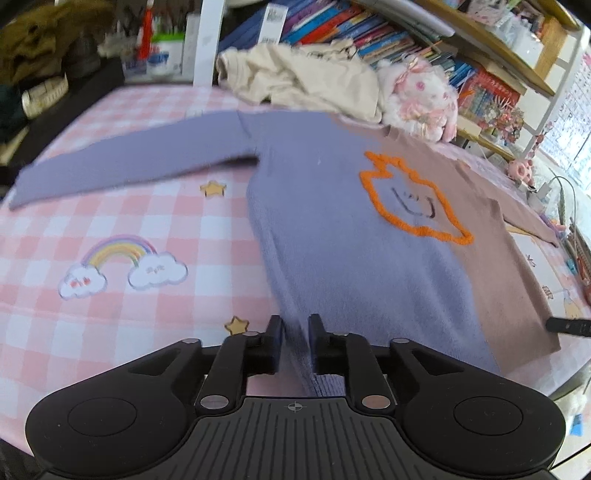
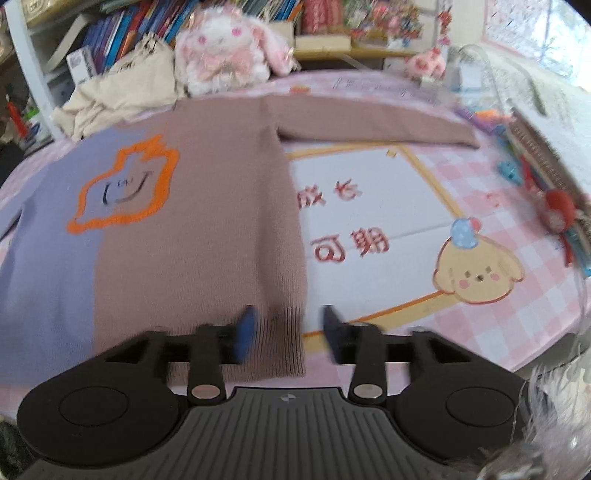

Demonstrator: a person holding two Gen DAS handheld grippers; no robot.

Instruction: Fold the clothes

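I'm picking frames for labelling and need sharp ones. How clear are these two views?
Left wrist view: sweater softly smeared, fisheye bends the checked cloth. Right wrist view: blurrier, left claw sharper than right claw; window side washed out.

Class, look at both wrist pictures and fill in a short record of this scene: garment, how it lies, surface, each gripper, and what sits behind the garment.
garment: two-colour sweater, purple on one half, brown on the other, with an orange outline design
how it lies: spread flat, both sleeves out sideways
surface: pink checked tablecloth
left gripper: open, purple hem edge between its fingers
right gripper: open, brown hem corner between its fingers
behind: cream cloth pile, plush rabbit, shelves of books
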